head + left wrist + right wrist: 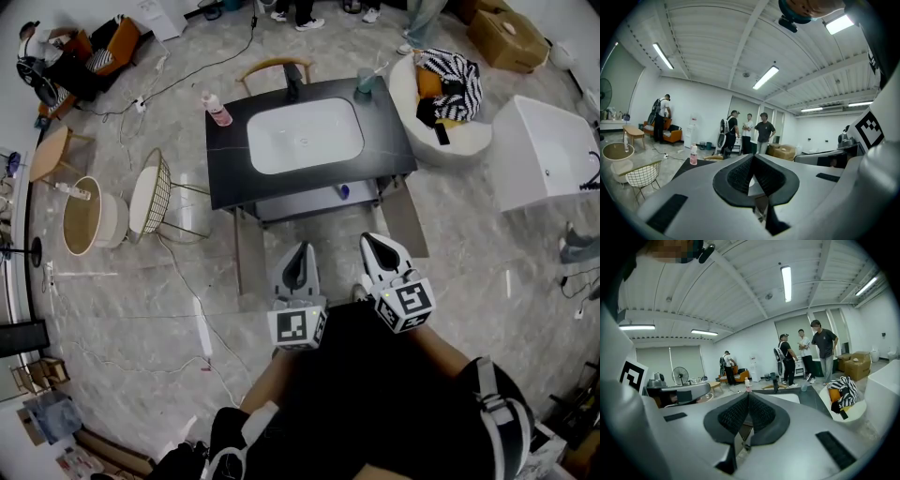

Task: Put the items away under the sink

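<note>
A black-topped sink unit (227,159) with a white basin stands ahead of me. On its left corner is a pink bottle (217,110), also visible in the left gripper view (693,154). A cup holding a toothbrush (364,82) sits at the back right by the dark faucet (293,86). A small blue item (343,191) lies on the shelf under the sink. My left gripper (303,251) (752,158) and right gripper (371,244) (748,396) hover side by side in front of the unit. Both are shut and hold nothing.
A wire-frame chair (159,192) and round wooden tables (80,216) stand to the left. A white beanbag with striped cloth (450,89) and a white tub (544,150) are to the right. Cables (202,323) run over the floor. Several people (747,133) stand at the back.
</note>
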Motion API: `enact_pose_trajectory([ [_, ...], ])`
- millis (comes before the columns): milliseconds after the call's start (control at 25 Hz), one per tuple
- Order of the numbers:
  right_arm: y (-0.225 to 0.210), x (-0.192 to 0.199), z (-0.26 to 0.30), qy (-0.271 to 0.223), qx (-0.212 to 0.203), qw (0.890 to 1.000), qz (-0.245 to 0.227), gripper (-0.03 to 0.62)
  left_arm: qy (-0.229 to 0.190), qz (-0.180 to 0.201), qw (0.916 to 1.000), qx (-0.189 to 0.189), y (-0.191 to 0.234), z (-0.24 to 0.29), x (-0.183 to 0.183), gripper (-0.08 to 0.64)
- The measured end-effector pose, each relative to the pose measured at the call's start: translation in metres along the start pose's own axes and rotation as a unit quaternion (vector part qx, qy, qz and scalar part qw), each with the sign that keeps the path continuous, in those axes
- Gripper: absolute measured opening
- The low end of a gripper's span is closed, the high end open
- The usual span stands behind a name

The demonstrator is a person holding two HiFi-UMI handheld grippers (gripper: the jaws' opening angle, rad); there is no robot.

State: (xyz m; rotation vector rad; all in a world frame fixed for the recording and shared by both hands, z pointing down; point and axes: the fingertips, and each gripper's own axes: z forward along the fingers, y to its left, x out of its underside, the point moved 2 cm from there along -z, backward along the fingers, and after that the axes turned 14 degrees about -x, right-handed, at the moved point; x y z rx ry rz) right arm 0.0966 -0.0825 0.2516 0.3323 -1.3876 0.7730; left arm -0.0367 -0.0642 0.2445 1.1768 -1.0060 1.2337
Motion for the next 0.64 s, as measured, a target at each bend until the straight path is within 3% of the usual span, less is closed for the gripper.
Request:
enact_pose_trajectory([
  [640, 0.0026, 0.0086, 0.0077, 0.009, -0.005, 1.0, 0.004, 0.011, 0.011, -0.007, 0.9999, 0.002, 0.0058, 0.0036, 0.0063, 0.015],
])
